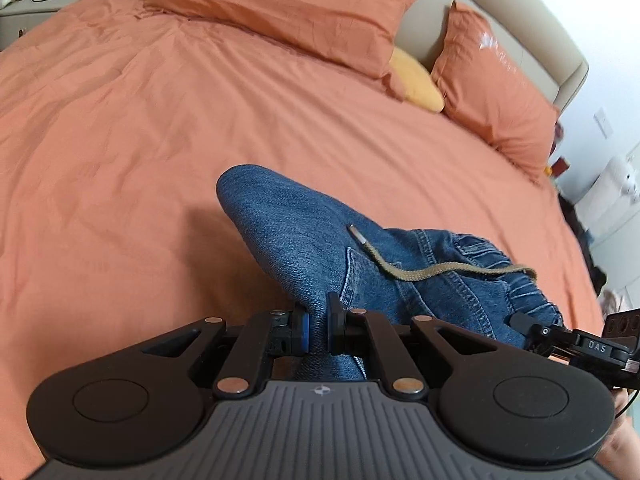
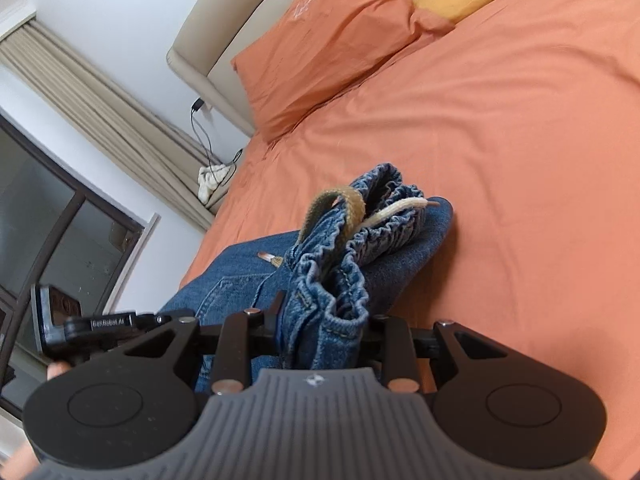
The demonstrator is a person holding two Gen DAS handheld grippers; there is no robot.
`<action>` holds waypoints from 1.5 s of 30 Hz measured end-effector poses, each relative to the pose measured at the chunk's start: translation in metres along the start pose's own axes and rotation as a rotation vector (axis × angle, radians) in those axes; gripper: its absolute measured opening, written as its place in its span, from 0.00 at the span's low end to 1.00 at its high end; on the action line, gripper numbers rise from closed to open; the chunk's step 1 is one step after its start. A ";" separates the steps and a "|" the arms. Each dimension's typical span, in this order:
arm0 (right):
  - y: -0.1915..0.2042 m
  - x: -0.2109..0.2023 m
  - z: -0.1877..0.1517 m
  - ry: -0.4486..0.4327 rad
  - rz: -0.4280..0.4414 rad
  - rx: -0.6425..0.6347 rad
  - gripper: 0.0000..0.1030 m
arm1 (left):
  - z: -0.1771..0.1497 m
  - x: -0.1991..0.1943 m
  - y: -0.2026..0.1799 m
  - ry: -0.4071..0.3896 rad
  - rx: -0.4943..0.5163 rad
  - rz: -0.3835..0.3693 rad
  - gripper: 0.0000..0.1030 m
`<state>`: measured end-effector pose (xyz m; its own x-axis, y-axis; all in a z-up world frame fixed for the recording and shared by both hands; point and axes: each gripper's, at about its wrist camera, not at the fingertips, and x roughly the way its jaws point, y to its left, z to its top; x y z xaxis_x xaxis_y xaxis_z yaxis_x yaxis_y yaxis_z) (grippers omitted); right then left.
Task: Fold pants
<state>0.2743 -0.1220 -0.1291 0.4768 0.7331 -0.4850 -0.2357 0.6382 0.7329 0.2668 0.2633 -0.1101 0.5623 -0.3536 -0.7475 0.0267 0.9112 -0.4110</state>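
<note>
Both grippers grasp the jeans off the orange bed, left gripper jaws pinching denim, right gripper jaws clamping the bunched elastic waistband, so folding looks barely begun.

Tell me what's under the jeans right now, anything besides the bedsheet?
Only the orange bedsheet shows around and below the jeans, which both grippers hold bunched above it. The patch directly beneath the denim is covered, so anything lying there cannot be seen.

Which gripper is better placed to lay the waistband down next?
Right: the right gripper grips the jeans' elastic waistband; the left gripper pinches plain denim.
</note>
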 end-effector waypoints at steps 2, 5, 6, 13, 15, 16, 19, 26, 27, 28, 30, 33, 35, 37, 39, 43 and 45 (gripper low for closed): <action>0.001 0.005 -0.009 -0.001 -0.004 -0.004 0.24 | -0.002 0.005 0.007 0.019 -0.001 0.001 0.07; -0.010 0.010 -0.014 0.018 -0.024 0.035 0.24 | -0.008 0.017 0.015 0.046 0.006 0.017 0.07; -0.014 0.013 -0.015 0.032 -0.041 0.046 0.24 | -0.010 0.021 0.017 0.060 0.013 0.032 0.07; -0.025 0.029 -0.033 0.134 -0.217 -0.009 0.31 | -0.027 0.046 0.030 0.134 0.059 0.114 0.09; -0.023 0.035 -0.032 0.144 -0.249 -0.019 0.34 | -0.030 0.052 0.026 0.139 0.087 0.148 0.11; -0.021 0.039 -0.031 0.151 -0.269 -0.039 0.35 | -0.031 0.053 0.023 0.140 0.101 0.165 0.12; -0.008 0.047 -0.030 0.170 -0.321 -0.115 0.37 | -0.033 0.051 0.012 0.126 0.128 0.214 0.17; 0.016 0.028 -0.028 0.115 -0.400 -0.283 0.64 | -0.045 0.019 -0.020 0.049 0.232 0.352 0.44; 0.021 0.022 -0.029 0.107 -0.403 -0.320 0.64 | -0.047 0.012 -0.025 0.039 0.237 0.356 0.47; 0.026 0.014 -0.032 0.102 -0.407 -0.350 0.66 | -0.049 0.004 -0.031 0.027 0.245 0.358 0.49; 0.039 0.005 -0.035 0.089 -0.419 -0.404 0.68 | -0.053 -0.013 -0.046 0.001 0.260 0.366 0.49; 0.060 -0.013 -0.039 0.063 -0.424 -0.473 0.69 | -0.055 -0.039 -0.075 -0.050 0.290 0.378 0.50; 0.076 -0.024 -0.041 0.039 -0.417 -0.516 0.70 | -0.057 -0.059 -0.095 -0.083 0.306 0.380 0.53; 0.093 -0.042 -0.044 0.009 -0.405 -0.556 0.73 | -0.058 -0.079 -0.115 -0.113 0.318 0.382 0.55; 0.110 -0.059 -0.047 -0.026 -0.387 -0.590 0.77 | -0.061 -0.098 -0.135 -0.138 0.331 0.378 0.56; 0.142 -0.092 -0.057 -0.080 -0.342 -0.626 0.83 | -0.068 -0.135 -0.166 -0.165 0.342 0.361 0.58; 0.156 -0.108 -0.062 -0.101 -0.317 -0.628 0.83 | -0.073 -0.156 -0.180 -0.178 0.348 0.352 0.59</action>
<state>0.1338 -0.0869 0.0077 0.6725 0.4834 -0.5604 -0.5012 0.8546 0.1357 0.1141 0.1393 0.0424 0.7177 0.0004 -0.6963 0.0667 0.9954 0.0693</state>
